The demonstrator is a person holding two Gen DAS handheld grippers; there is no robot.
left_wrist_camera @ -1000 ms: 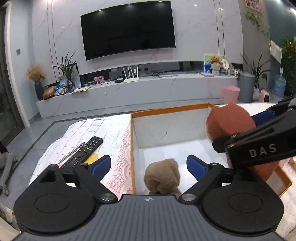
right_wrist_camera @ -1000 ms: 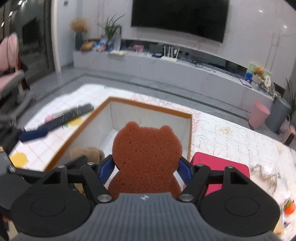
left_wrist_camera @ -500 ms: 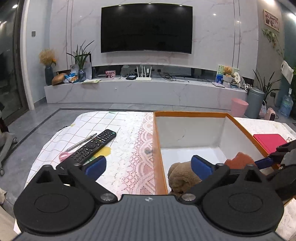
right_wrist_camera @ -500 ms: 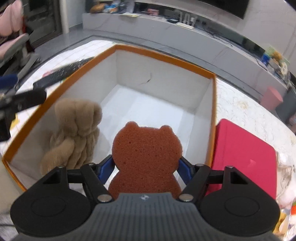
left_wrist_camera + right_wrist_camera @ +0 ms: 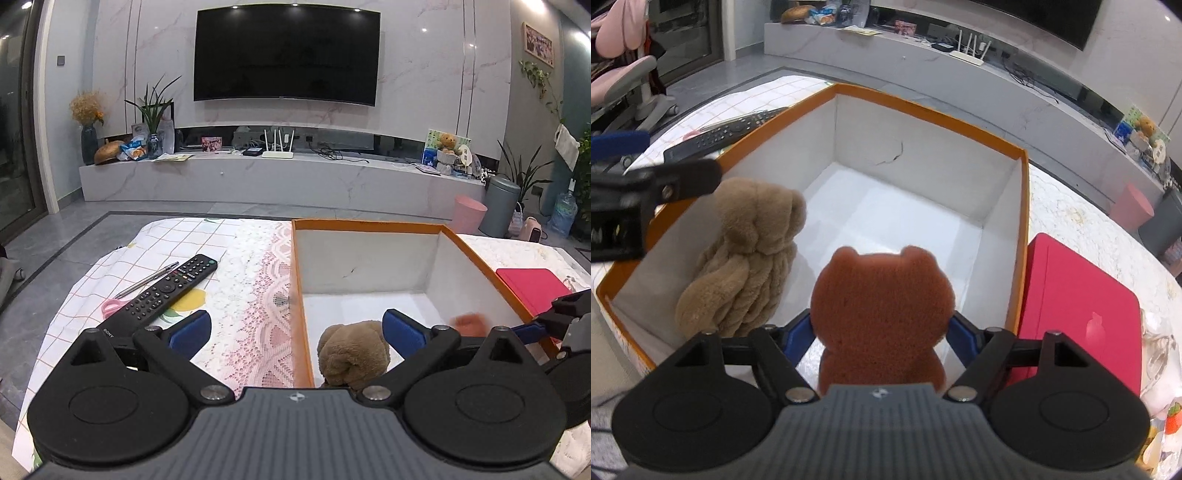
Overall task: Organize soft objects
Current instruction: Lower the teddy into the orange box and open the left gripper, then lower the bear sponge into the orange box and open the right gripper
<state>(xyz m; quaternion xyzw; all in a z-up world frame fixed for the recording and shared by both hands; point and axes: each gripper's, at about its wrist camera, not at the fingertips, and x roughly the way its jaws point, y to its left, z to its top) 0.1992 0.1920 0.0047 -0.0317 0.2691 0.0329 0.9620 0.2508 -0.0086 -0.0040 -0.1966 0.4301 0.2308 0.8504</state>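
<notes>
The reddish-brown bear-shaped sponge (image 5: 882,317) looks light and squishy, best pinched at its sides, and it sits low inside the orange-rimmed white box (image 5: 923,110) between the right gripper's (image 5: 882,332) blue fingers (image 5: 799,332), which have just been opening and barely touch it, beside the fluffy tan plush toy (image 5: 746,258), while the left gripper (image 5: 295,332) hangs wide apart and empty.

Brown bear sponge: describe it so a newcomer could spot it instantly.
Find the orange-rimmed white box on the table. The bear-shaped sponge stands inside it at the near end, between the jaws of the right gripper, which have just been opening. Unlike the fluffy tan plush toy beside it, it is flat, reddish-brown and porous, with two round ears.
</notes>
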